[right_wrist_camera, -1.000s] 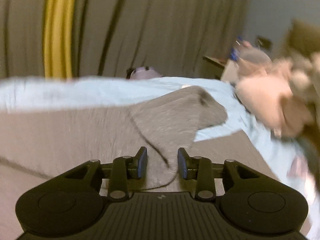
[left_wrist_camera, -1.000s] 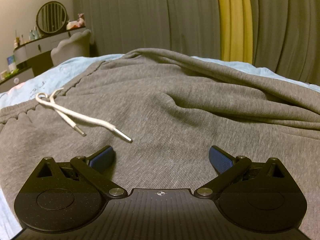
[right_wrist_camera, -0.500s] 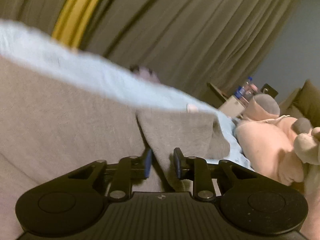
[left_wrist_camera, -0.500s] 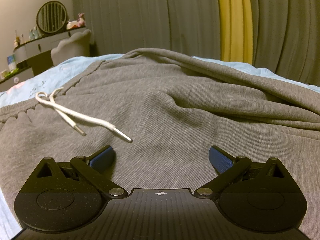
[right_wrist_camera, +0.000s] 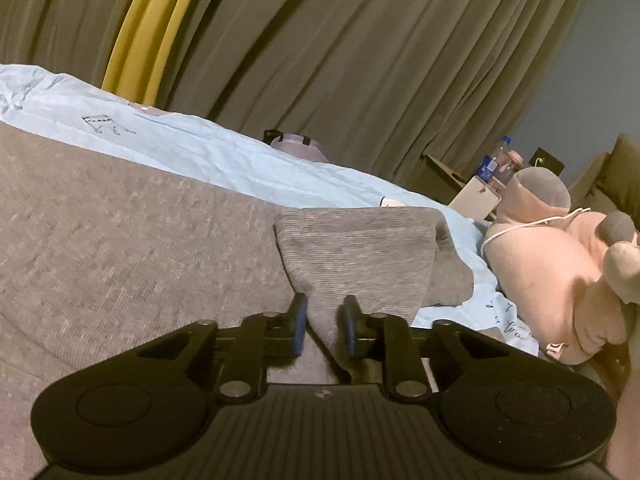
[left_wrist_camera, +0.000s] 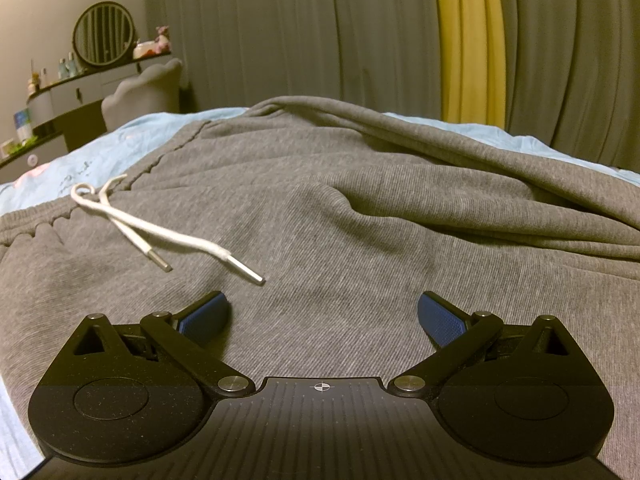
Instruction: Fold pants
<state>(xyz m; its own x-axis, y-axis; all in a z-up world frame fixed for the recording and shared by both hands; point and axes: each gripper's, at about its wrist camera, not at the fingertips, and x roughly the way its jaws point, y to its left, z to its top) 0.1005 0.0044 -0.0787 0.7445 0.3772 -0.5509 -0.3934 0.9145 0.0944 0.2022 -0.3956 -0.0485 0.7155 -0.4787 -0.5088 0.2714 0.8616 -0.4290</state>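
Grey pants (left_wrist_camera: 320, 208) lie spread on the bed (right_wrist_camera: 200, 148), white drawstring (left_wrist_camera: 160, 232) at 10 o'clock of the left gripper (left_wrist_camera: 322, 316), whose jaws stand wide apart, holding nothing. Right gripper (right_wrist_camera: 323, 328) pinches a pant-leg cuff (right_wrist_camera: 360, 256), raised at 12 o'clock.

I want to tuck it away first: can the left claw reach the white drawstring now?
Probably yes. The left claw is open and the drawstring lies bare on the pants just ahead, nothing between them.
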